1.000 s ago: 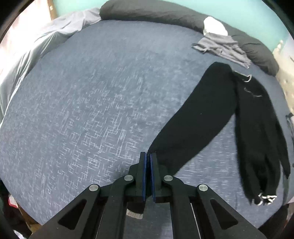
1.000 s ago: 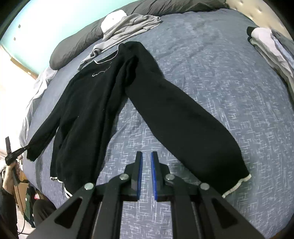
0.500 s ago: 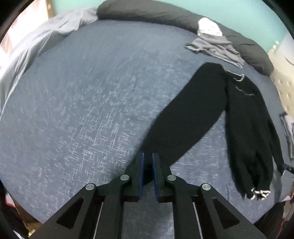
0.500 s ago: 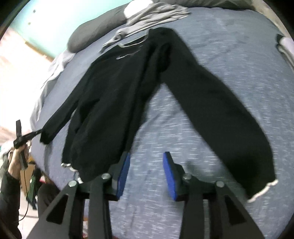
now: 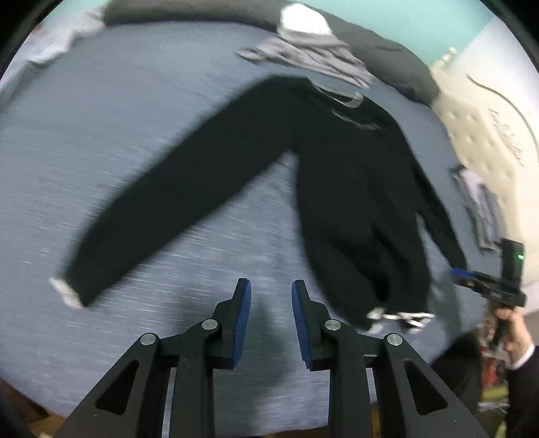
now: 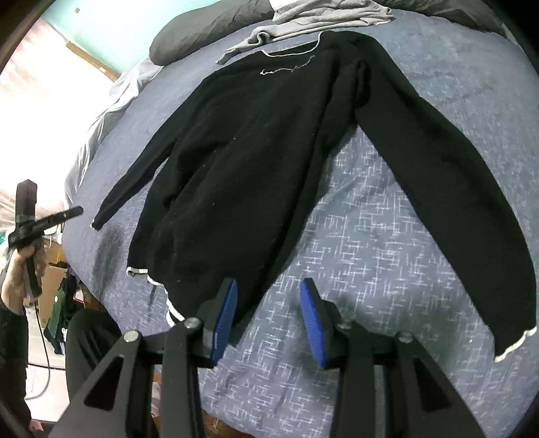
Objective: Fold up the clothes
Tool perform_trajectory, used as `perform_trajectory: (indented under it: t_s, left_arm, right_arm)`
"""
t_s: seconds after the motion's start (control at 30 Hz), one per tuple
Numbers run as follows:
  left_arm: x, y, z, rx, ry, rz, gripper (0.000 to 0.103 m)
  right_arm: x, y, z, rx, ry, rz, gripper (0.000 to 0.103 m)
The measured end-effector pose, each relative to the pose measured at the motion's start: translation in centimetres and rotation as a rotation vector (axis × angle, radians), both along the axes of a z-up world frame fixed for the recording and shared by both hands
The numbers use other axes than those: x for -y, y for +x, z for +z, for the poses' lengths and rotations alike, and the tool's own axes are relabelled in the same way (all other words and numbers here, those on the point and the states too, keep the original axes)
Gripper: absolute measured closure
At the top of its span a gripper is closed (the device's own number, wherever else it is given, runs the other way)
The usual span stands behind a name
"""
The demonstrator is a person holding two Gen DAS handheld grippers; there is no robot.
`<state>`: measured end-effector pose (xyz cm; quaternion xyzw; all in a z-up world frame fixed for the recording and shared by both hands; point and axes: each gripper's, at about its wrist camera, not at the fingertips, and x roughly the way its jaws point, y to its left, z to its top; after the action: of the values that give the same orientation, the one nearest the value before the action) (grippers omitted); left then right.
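Black sweater lies flat, front up, on the blue-grey bedspread, collar toward the far side, hem toward the near bed edge; all places below are given relative to this sweater. Going left to right in the right wrist view: well left of it, off the bed, a person's hand grips the handle of the left gripper, whose tips sit near the cuff of the sweater's left-hand sleeve but apart from it. That sleeve runs down alongside the body. The white-striped hem is at the near bed edge. Right gripper hovers just over the hem's right corner, jaws apart, blue pads clear, nothing pinched; its left finger overlaps the hem edge in view, contact cannot be told. Right of the body, the other sleeve spreads out diagonally to a white-trimmed cuff. Beyond the collar: a crumpled grey garment and a dark pillow. In the blurred left wrist view the left gripper's jaws are opening over bare bedspread, nothing between them; the sweater lies ahead, hem to the right.
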<state>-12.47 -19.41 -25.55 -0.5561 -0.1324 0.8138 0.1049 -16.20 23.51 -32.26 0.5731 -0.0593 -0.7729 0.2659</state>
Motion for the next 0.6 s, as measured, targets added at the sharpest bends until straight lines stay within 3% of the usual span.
perform_trajectory:
  t_s: [0.17, 0.4, 0.5, 0.6]
  left_arm:
    - [-5.7, -0.6, -3.4, 0.073, -0.001, -0.091, 0.076]
    - [-8.2, -1.5, -6.5, 0.141, 0.086, -0.081, 0.075]
    - [-8.4, -1.7, -7.3, 0.167, 0.139, -0.063, 0.069]
    - [-9.1, -1.8, -7.9, 0.177, 0.145, -0.068, 0.066]
  right_arm:
    - [-0.3, 0.5, -0.1, 0.003, -0.002, -0.024, 0.063]
    - [-1.0, 0.9, -1.4, 0.027, -0.004, -0.028, 0.063]
    - [-1.3, 0.9, -2.0, 0.034, 0.001, -0.02, 0.063]
    - [-1.3, 0.7, -2.3, 0.038, -0.002, -0.019, 0.063]
